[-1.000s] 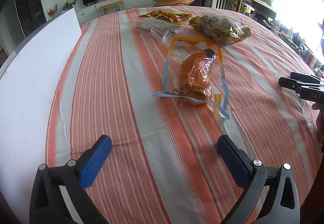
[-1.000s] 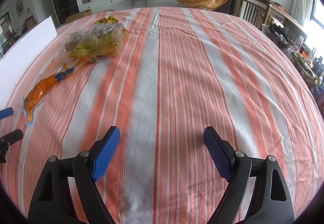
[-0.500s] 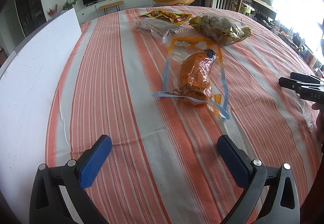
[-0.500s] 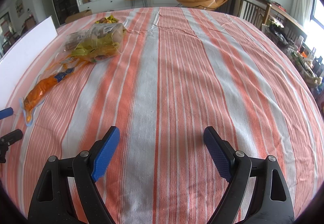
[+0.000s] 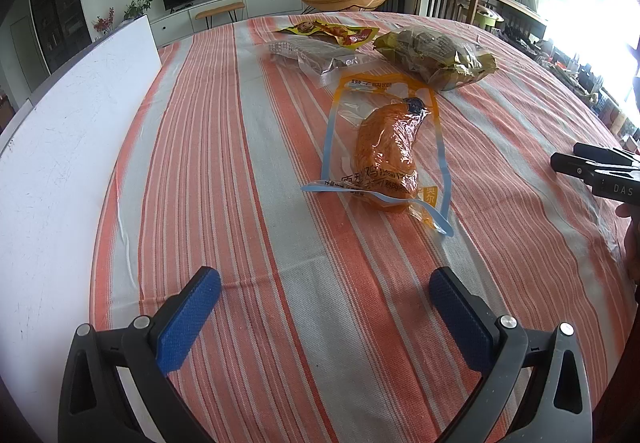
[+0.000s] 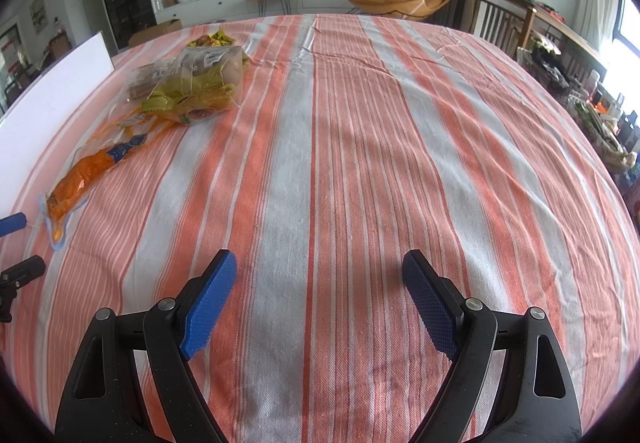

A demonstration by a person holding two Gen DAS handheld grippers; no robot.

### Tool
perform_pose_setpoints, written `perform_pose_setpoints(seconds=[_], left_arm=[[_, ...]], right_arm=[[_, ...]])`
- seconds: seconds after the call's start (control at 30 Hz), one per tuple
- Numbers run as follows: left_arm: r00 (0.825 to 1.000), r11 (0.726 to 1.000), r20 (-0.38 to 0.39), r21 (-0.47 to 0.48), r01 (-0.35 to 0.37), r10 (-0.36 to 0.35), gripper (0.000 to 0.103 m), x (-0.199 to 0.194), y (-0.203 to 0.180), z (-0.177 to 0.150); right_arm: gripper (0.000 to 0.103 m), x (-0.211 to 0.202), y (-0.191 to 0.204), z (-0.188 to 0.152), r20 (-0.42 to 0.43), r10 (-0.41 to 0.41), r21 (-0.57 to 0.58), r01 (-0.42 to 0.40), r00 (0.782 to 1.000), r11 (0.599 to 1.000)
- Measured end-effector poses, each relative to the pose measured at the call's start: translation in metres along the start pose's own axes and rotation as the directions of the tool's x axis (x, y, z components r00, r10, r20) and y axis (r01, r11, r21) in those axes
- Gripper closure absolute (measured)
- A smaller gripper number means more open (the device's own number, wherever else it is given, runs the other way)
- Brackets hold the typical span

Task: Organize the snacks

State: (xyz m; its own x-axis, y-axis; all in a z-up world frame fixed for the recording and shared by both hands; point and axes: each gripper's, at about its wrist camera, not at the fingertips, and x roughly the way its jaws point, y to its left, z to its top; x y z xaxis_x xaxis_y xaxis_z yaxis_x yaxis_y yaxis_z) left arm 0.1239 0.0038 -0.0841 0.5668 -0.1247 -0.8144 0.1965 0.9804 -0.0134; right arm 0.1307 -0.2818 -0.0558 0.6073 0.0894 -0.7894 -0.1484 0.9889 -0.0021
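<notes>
The left gripper (image 5: pixel 322 297) hangs low over the striped cloth (image 5: pixel 248 171), fingers spread wide with nothing between them; its body is cut off by the frame's bottom edge. The right gripper (image 6: pixel 318 283) is likewise wide open and empty over bare cloth, well apart from the snacks. Just ahead of the left gripper lies the orange pack (image 5: pixel 386 155), its clear wrap glaring so the print is hard to read. Beyond it sit a clear pack (image 5: pixel 316 57), a yellow bag (image 5: pixel 436 57) and, farthest, a red-yellow pack (image 5: pixel 332 33) partly hidden behind the clear one. A white board (image 5: pixel 68 147) lines the cloth's left side, cut off by the frame.
</notes>
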Motion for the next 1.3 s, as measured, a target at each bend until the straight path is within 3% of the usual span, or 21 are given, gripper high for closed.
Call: perform_pose_setpoints(seconds=[0.4, 0.43, 0.5, 0.57, 0.67, 0.77, 0.83, 0.87, 0.93, 1.07, 1.13, 1.23, 1.3], left_arm=[[1.0, 1.0, -0.018, -0.001, 0.007, -0.007, 0.0, -0.001, 0.0, -0.001], [0.999, 1.0, -0.03, -0.013, 0.025, -0.025, 0.001, -0.003, 0.001, 0.0], [0.988, 0.986, -0.016, -0.074, 0.152, -0.154, 0.001, -0.013, 0.003, 0.009], [0.981, 0.979, -0.005, -0.069, 0.191, -0.192, 0.001, -0.018, -0.001, 0.028], [0.988, 0.988, -0.037, 0.04, 0.15, -0.149, 0.001, -0.008, -0.018, 0.061], [0.984, 0.985, -0.131, 0.104, 0.135, -0.121, 0.002, 0.029, -0.03, 0.093], [0.974, 0.985, -0.2, 0.107, 0.133, -0.11, 0.009, 0.058, -0.035, 0.107], [0.971, 0.985, -0.216, 0.112, 0.129, -0.102, 0.019, 0.066, -0.036, 0.11], [0.979, 0.983, -0.19, 0.153, 0.101, -0.071, 0.024, 0.069, -0.042, 0.112], [0.987, 0.99, -0.123, 0.083, 0.11, -0.099, 0.037, 0.051, -0.034, 0.099], [0.99, 0.995, -0.093, -0.016, 0.103, -0.104, 0.05, 0.03, -0.021, 0.083], [0.993, 0.987, -0.071, -0.137, 0.088, -0.099, 0.049, 0.008, 0.001, 0.05], [0.996, 0.985, -0.062, -0.166, 0.05, -0.061, 0.041, 0.0, 0.012, 0.037]], right_arm=[[0.015, 0.005, 0.0, 0.002, 0.0, 0.003, 0.001, -0.003, 1.0, 1.0], [0.015, 0.005, 0.001, 0.002, 0.0, 0.004, 0.001, -0.004, 1.0, 1.0], [0.015, 0.005, 0.001, 0.002, 0.0, 0.002, 0.001, -0.002, 1.0, 1.0], [0.015, 0.005, 0.001, 0.002, 0.0, 0.003, 0.001, -0.003, 1.0, 1.0], [0.015, 0.005, 0.001, 0.002, 0.0, 0.002, 0.001, -0.002, 1.0, 1.0], [0.015, 0.005, 0.001, 0.002, 0.0, 0.003, 0.001, -0.003, 1.0, 1.0], [0.015, 0.005, 0.001, 0.002, 0.0, 0.003, 0.001, -0.003, 1.0, 1.0], [0.015, 0.005, 0.001, 0.002, 0.0, 0.003, 0.001, -0.003, 1.0, 1.0], [0.015, 0.005, 0.001, 0.002, 0.0, 0.003, 0.001, -0.003, 1.0, 1.0], [0.015, 0.005, 0.002, 0.002, 0.001, 0.004, 0.001, -0.004, 1.0, 1.0], [0.015, 0.005, 0.002, 0.002, 0.001, 0.004, 0.001, -0.004, 1.0, 1.0], [0.015, 0.005, 0.002, 0.001, 0.001, 0.003, 0.001, -0.003, 1.0, 1.0], [0.015, 0.005, 0.002, 0.001, 0.001, 0.003, 0.001, -0.003, 1.0, 1.0]])
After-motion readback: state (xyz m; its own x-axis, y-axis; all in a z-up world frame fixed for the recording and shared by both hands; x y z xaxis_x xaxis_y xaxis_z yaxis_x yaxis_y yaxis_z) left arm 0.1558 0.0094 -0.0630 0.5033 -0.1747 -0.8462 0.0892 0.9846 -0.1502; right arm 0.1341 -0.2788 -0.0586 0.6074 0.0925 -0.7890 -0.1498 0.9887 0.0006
